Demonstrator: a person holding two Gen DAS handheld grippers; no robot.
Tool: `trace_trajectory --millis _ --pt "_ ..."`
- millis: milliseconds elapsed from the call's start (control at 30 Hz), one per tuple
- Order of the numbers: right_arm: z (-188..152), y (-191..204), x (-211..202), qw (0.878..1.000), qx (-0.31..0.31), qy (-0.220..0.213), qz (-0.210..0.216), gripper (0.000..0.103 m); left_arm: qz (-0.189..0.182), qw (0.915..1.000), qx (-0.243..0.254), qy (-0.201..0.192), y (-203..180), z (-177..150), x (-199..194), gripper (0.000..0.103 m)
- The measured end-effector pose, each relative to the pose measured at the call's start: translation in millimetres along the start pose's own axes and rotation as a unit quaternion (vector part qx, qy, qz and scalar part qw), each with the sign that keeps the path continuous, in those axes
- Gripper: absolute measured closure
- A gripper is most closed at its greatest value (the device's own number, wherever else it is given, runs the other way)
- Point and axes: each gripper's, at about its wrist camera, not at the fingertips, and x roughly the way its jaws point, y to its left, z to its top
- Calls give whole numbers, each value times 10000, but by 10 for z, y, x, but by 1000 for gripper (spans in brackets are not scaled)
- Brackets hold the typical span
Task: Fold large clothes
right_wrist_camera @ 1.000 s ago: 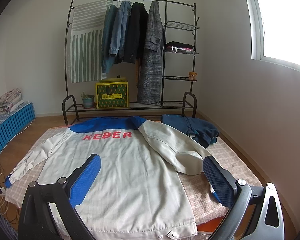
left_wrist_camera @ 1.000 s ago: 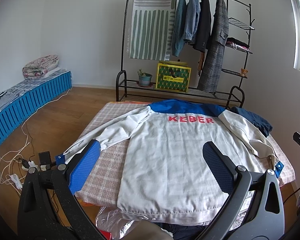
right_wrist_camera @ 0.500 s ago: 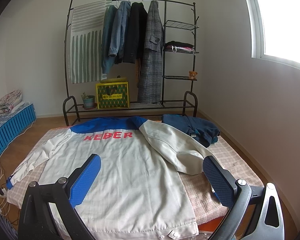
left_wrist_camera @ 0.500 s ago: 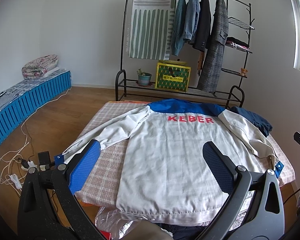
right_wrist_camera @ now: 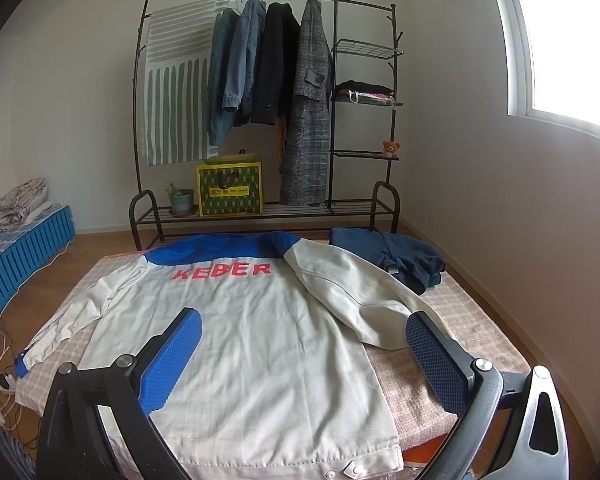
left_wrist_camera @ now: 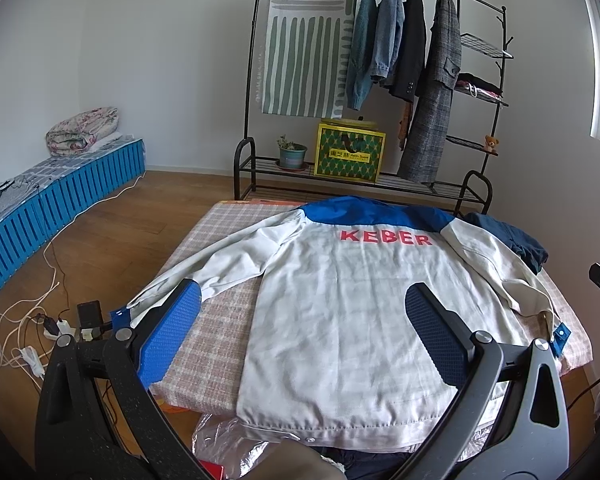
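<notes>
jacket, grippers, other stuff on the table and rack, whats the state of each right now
white jacket: spread flat, back up, sleeves out, unfolded
navy garment: folded, at far right corner
left gripper: open, empty
right gripper: open, empty
coats: hanging on rack
yellow bag: upright on the rack's bottom shelf

White jacket (left_wrist_camera: pixel 352 312), blue yoke, red lettering.

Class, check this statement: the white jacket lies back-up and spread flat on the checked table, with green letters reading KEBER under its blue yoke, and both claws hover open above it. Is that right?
Not quite. The KEBER letters are red, not green, as the left wrist view shows. The rest holds: the white jacket lies back-up on the checked table, below its blue yoke, with the left claw and right claw open above it.
</notes>
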Motion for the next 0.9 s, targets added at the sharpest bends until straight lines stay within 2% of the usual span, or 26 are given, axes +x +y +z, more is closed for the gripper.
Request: trace_trajectory --millis 633,900 --pt "53 52 201 9998 3 144 129 0 28 10000 32 75 88 45 -1 0" --pt "118 143 406 9994 -14 280 222 0 189 9994 72 272 308 64 402 0"
